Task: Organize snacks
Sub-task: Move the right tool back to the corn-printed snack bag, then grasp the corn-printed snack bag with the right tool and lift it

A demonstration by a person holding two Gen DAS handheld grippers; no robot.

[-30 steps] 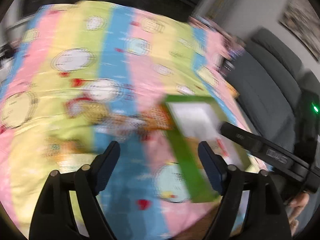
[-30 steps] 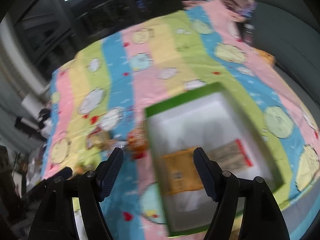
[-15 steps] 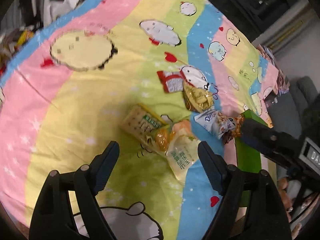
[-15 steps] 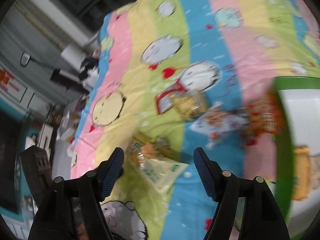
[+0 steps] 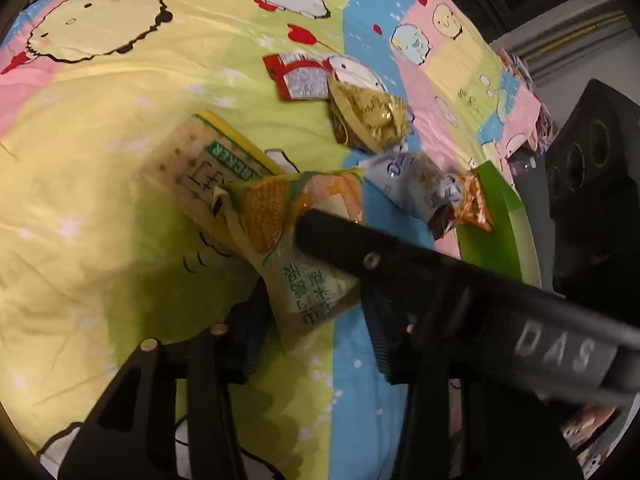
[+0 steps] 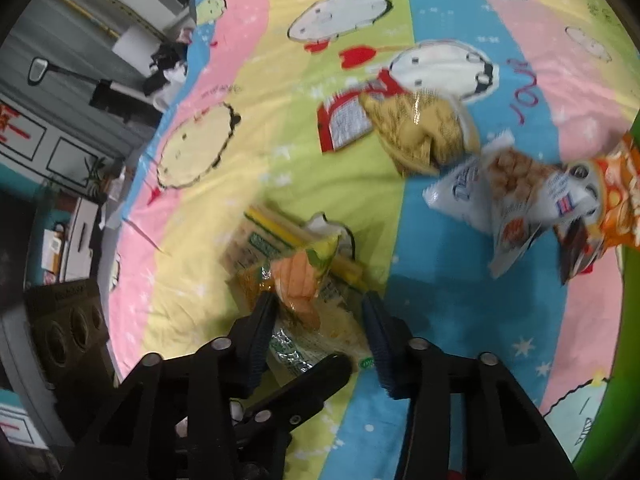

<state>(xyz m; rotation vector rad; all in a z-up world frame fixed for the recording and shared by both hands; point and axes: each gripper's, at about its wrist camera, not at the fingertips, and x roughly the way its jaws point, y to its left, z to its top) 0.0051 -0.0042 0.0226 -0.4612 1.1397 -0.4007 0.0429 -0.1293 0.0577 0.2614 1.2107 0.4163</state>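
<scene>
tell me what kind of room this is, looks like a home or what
Probably a home living room. Snack packets lie on a cartoon-print striped cloth, a roll of paper towel and a potted plant stand at the back, and a wall picture hangs nearby.

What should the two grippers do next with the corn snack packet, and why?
Probably lift it slightly. Both the left gripper and right gripper have just been closing, with the corn snack packet between their jaws; it lies across the cracker pack, and the green box stands nearby.
</scene>
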